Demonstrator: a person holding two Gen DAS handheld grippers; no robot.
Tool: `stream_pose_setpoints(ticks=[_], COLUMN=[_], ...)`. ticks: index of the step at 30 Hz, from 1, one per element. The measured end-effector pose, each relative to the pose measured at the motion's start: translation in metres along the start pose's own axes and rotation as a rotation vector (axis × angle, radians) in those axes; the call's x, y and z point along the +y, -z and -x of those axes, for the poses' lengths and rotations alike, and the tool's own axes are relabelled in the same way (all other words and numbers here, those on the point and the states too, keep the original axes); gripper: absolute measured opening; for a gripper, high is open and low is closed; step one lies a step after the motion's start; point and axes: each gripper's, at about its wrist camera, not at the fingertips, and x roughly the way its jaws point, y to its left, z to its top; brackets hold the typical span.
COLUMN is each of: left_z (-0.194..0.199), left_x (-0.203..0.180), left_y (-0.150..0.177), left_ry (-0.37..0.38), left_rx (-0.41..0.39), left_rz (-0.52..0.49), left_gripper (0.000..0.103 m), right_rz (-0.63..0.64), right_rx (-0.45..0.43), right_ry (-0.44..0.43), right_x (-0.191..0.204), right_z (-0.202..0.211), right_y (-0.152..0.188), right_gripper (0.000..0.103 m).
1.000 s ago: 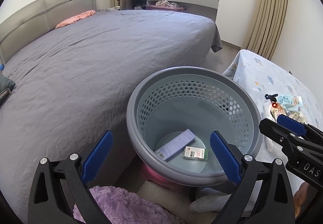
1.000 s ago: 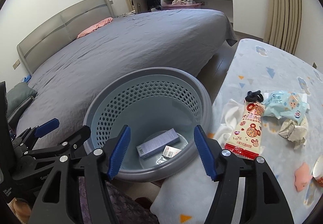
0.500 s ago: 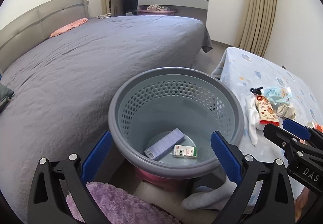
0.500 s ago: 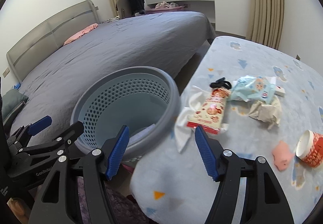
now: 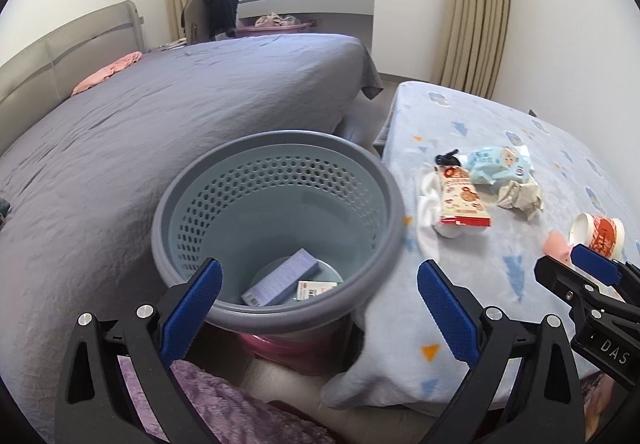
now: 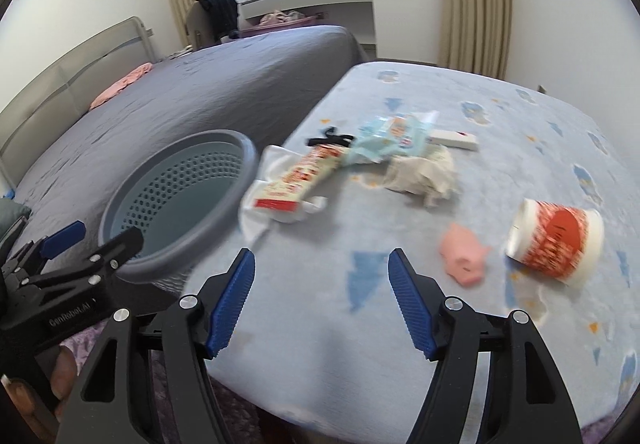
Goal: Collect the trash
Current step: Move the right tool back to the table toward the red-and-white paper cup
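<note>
Nearby, red-and-white paper cup (image 6: 554, 242) on its side, crumpled tissue (image 6: 422, 174) beyond; both claws, left (image 5: 318, 308) and right (image 6: 320, 298), wide, empty.

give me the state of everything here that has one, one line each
left tool: open, empty, over the basket
right tool: open, empty, above the table
round grey perforated plastic basket: upright, two small boxes inside
red and white paper cup: tipped on its side on the table
red and white snack wrapper: lying flat on white cloth
crumpled beige paper wad: loose on the table
</note>
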Motion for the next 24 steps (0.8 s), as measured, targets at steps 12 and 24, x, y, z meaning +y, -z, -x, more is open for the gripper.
stream_pose_setpoints(ticks=[12, 24], left_z=[-0.009, -0.025], left_x=[-0.061, -0.111], left_y=[-0.002, -0.012], left_ry=[0.071, 0.129], left_rx=[0.019, 0.027], left_rz=[-0.086, -0.143], left_gripper=[0.096, 0.096], right_rz=[-0.145, -0.241], right_rx=[0.005, 0.006], right_ry=[0.154, 0.213], right_x=[-0.095, -0.141], right_z=[0.027, 0.019], right_y=[0.031, 0.022], right_gripper=[0.066, 0.070])
